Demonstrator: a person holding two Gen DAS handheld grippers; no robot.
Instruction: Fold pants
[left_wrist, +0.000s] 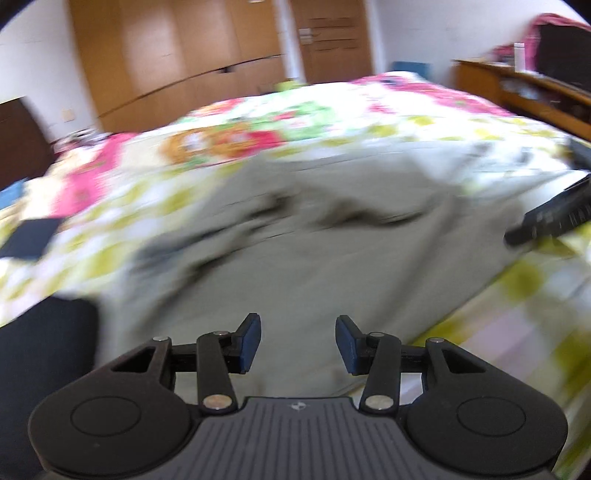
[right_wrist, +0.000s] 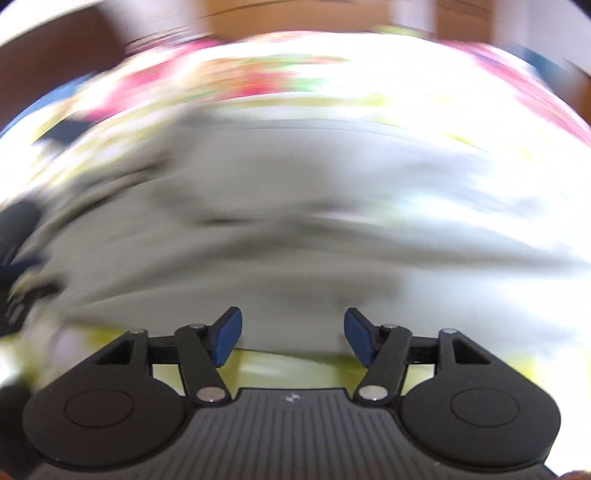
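Pants (left_wrist: 314, 266) rumpled on floral bed (left_wrist: 332, 110); L gripper (left_wrist: 298, 345) & R gripper (right_wrist: 292, 338) fingers spread, empty.

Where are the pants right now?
The pants lie spread across the flowered bedspread, filling the middle of both wrist views just ahead of each gripper's open jaws, near the bed's front edge.

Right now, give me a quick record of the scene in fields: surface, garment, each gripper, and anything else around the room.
surface: bed with floral cover
garment: light grey-green pants, lying rumpled on the cover, not neatly folded
left gripper: open, nothing between the pads, above the near part of the pants
right gripper: open, nothing gripped, over the near edge of the pants; view badly blurred
background: wooden wardrobe behind the bed, wooden desk at right
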